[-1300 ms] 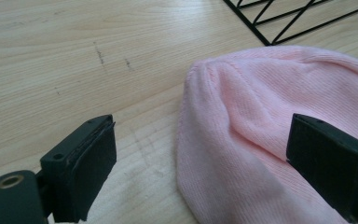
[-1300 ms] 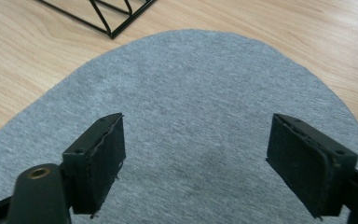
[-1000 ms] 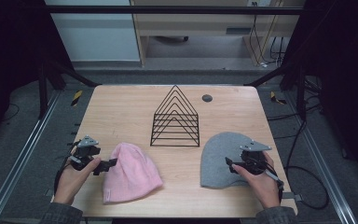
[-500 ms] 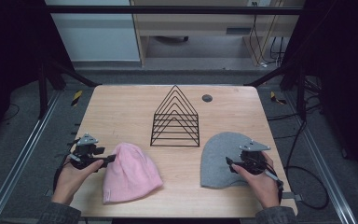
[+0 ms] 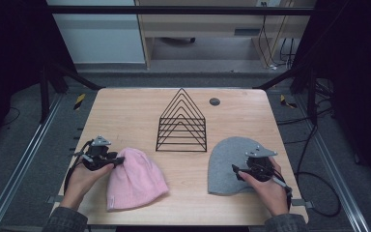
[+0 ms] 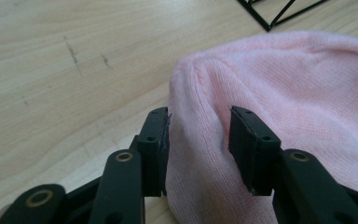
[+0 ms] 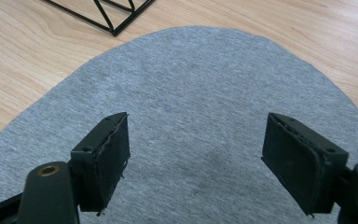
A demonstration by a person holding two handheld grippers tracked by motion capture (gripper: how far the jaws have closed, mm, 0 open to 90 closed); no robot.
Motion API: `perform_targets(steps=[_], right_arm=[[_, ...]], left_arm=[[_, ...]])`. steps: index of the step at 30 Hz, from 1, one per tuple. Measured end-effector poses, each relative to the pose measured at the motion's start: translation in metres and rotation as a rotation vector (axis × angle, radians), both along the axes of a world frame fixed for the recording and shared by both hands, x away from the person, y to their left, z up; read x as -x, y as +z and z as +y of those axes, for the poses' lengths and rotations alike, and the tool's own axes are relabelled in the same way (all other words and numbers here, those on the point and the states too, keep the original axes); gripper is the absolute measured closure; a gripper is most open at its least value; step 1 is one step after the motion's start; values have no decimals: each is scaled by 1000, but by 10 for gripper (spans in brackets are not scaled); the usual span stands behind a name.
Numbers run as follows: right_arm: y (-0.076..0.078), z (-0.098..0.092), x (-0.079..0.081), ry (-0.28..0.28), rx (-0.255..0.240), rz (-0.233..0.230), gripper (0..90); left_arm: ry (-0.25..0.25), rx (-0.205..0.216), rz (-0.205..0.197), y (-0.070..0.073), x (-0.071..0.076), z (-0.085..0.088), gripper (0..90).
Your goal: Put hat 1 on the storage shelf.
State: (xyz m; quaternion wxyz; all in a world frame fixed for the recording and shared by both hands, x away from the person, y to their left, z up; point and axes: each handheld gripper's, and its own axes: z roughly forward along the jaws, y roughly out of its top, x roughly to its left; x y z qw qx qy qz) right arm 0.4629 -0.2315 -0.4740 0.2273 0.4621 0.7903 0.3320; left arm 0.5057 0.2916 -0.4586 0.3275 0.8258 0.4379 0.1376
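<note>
A pink knit beanie (image 5: pixel 136 180) lies flat on the front left of the wooden table (image 5: pixel 125 111). My left gripper (image 5: pixel 119 160) is at the beanie's left edge, near its crown. Its jaws have just been closing, and in the left gripper view they (image 6: pixel 198 116) pinch a raised fold of the pink beanie (image 6: pixel 303 79) between the pads. A grey beanie (image 5: pixel 227 162) lies flat at the front right. My right gripper (image 5: pixel 235 170) rests over its right part. In the right gripper view its jaws (image 7: pixel 196 123) stand wide open above the grey beanie (image 7: pixel 191 88), holding nothing.
A black wire rack (image 5: pixel 182 123) of triangular frames stands in the table's middle, between and behind the two beanies. A small dark round disc (image 5: pixel 214 101) lies near the far edge. Bare wood stretches along the back left.
My left gripper slid right onto the pink beanie's edge and its jaws narrowed around a fold of it. The right gripper and the grey beanie stayed put.
</note>
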Motion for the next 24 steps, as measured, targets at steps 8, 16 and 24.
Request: perform_targets(steps=[8,16,24], right_arm=[[0,-2,0,1,0,1,222],[0,0,0,2,-2,8,217],[0,-2,0,-2,-3,0,216]], left_arm=[[-113,-64,84,14,-22,1,613],[-146,-125,120,5,-33,-11,645],[-148,-69,90,10,-23,-15,802]])
